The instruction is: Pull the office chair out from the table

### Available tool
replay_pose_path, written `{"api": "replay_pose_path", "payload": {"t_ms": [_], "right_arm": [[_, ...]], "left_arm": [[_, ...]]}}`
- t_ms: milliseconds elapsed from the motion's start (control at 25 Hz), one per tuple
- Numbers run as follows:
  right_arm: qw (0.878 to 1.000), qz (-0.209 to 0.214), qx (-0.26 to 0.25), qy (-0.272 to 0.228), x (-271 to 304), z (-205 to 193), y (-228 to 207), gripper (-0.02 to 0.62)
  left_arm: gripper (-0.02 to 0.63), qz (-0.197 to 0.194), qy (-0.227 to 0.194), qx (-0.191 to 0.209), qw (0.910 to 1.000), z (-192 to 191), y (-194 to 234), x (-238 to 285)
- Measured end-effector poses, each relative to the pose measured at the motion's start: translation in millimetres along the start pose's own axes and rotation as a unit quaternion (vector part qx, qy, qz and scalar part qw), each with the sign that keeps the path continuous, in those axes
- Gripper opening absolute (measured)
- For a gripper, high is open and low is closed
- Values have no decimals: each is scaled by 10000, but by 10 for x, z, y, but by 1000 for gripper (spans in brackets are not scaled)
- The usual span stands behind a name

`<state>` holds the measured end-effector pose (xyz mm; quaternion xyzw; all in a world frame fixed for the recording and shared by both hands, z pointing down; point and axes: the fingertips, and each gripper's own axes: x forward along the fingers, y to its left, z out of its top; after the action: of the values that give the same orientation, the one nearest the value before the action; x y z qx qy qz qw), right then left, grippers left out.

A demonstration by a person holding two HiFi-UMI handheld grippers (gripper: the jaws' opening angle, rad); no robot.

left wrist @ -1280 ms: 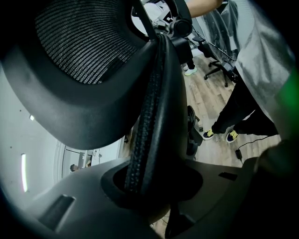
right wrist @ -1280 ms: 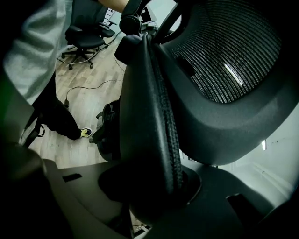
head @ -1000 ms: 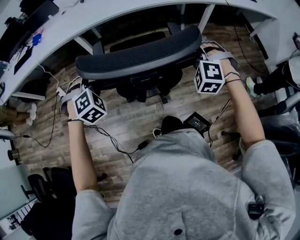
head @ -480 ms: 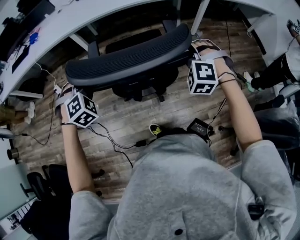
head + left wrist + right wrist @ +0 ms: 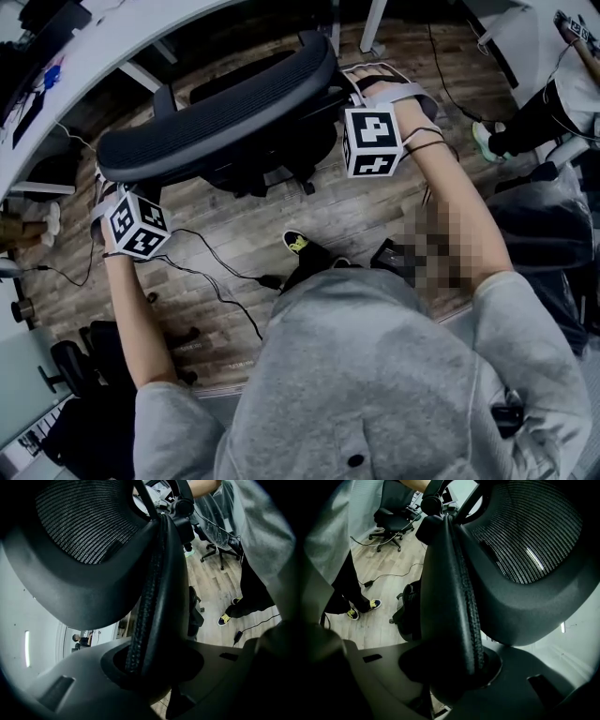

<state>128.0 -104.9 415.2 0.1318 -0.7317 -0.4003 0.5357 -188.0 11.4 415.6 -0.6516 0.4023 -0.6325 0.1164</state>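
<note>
Fingers (image 5: 70, 681) of the left gripper (image 5: 154, 665) and right gripper (image 5: 457, 667) are clamped on opposite ends of the office chair (image 5: 216, 117) back, its seat near the bench (image 5: 103, 42), so I'd say pull evenly, minding the cables (image 5: 211, 281) on the floor (image 5: 375, 211).

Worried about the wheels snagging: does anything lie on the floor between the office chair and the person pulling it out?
Yes. A black cable with a power brick lies across the floor right behind the office chair, and the person's own shoe stands there too. Nothing else visible blocks the way.
</note>
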Motion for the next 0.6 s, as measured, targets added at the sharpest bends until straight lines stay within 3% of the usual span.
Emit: {"api": "replay_pose_path", "payload": {"t_ms": [600], "right_arm": [[9996,-68,-182,-201,-529,51,519,138]], "left_arm": [[130,39,165,-210,9996,25,-748,-586]]}}
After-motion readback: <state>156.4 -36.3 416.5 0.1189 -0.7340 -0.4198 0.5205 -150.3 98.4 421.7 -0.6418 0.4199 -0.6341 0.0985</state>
